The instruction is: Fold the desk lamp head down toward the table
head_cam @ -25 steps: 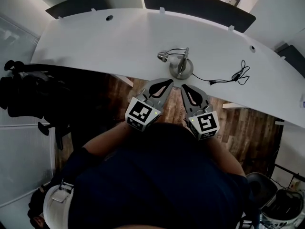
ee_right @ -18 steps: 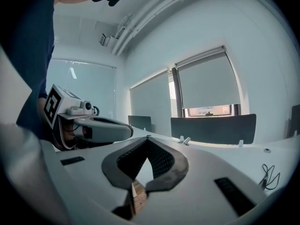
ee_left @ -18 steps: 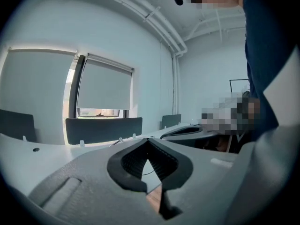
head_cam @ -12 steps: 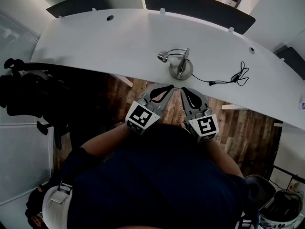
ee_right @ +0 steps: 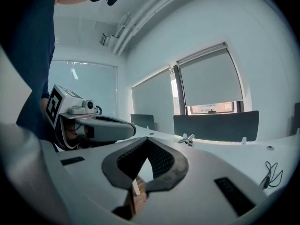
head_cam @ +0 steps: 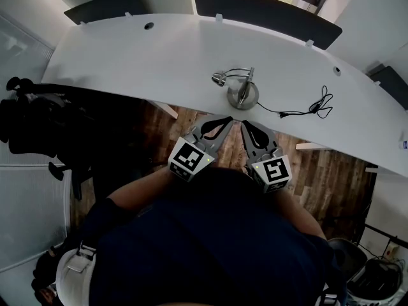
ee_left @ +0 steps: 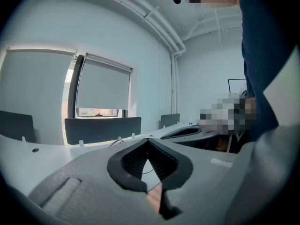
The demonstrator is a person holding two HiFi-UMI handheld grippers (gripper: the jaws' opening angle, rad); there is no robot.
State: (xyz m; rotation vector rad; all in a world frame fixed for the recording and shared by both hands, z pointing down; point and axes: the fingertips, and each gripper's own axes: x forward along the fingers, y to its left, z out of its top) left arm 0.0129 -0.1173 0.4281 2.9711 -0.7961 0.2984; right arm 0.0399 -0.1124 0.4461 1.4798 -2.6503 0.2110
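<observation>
A small silver desk lamp stands near the front edge of the white curved desk (head_cam: 127, 56), on a round base (head_cam: 243, 95). Its head (head_cam: 219, 78) lies low to the left of the base on a bent arm. The lamp also shows far off in the right gripper view (ee_right: 187, 138) and faintly in the left gripper view (ee_left: 118, 140). My left gripper (head_cam: 229, 118) and right gripper (head_cam: 242, 123) hover side by side just short of the desk edge, over the wooden floor. Both point at the lamp and both are shut and empty. The left gripper (ee_right: 101, 127) appears in the right gripper view.
A black cable (head_cam: 319, 101) runs from the lamp base to a coil at the right. Dark chair backs (head_cam: 261, 8) stand behind the desk. Dark gear (head_cam: 38, 126) sits at the left. A bin (head_cam: 376, 279) is on the floor at the lower right.
Both grippers sit slightly further back from the desk edge in the head view. The lamp has not moved.
</observation>
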